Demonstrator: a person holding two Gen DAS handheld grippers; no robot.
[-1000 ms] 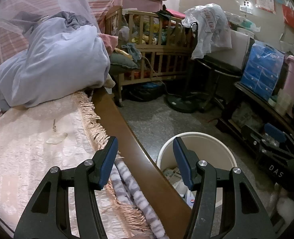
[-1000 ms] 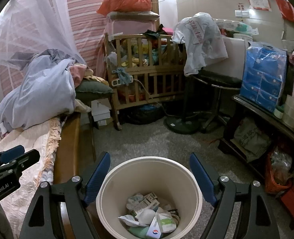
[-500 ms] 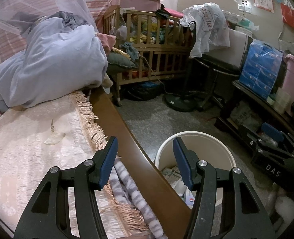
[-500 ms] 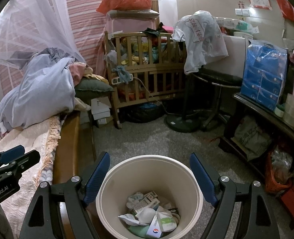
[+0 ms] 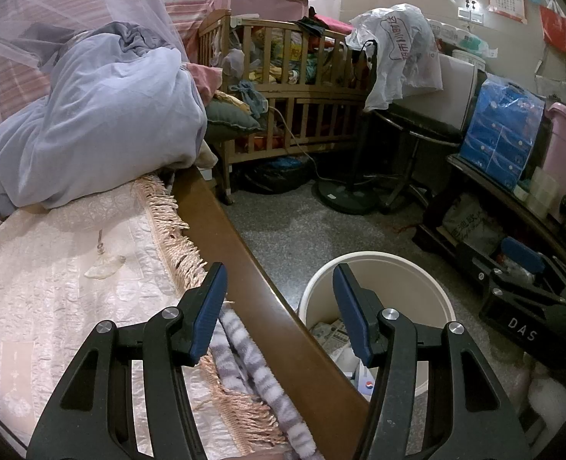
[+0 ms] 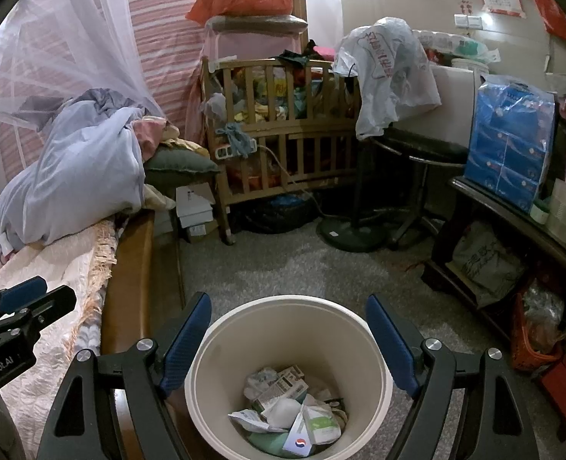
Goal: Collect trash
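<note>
Trash (image 6: 288, 408), wrappers and cartons, lies in the white bin (image 6: 221, 349) directly below the right gripper (image 6: 288, 339), whose jaws gape wide and empty. The left gripper (image 5: 279, 303), half open and empty, hovers over the bed edge (image 5: 221, 230). 1 small scrap (image 5: 104, 266) ahead looks uncollected.

Open, empty left tool (image 5: 279, 299) hovers over bed edge (image 5: 244, 268) beside trash bin (image 5: 417, 268).

In the right wrist view a bin (image 6: 288, 349) sits at bottom centre with trash (image 6: 290, 410) in it. A bed (image 6: 53, 268) lies left of it, a crib (image 6: 283, 134) above centre, a shelf (image 6: 512, 222) at right.
</note>
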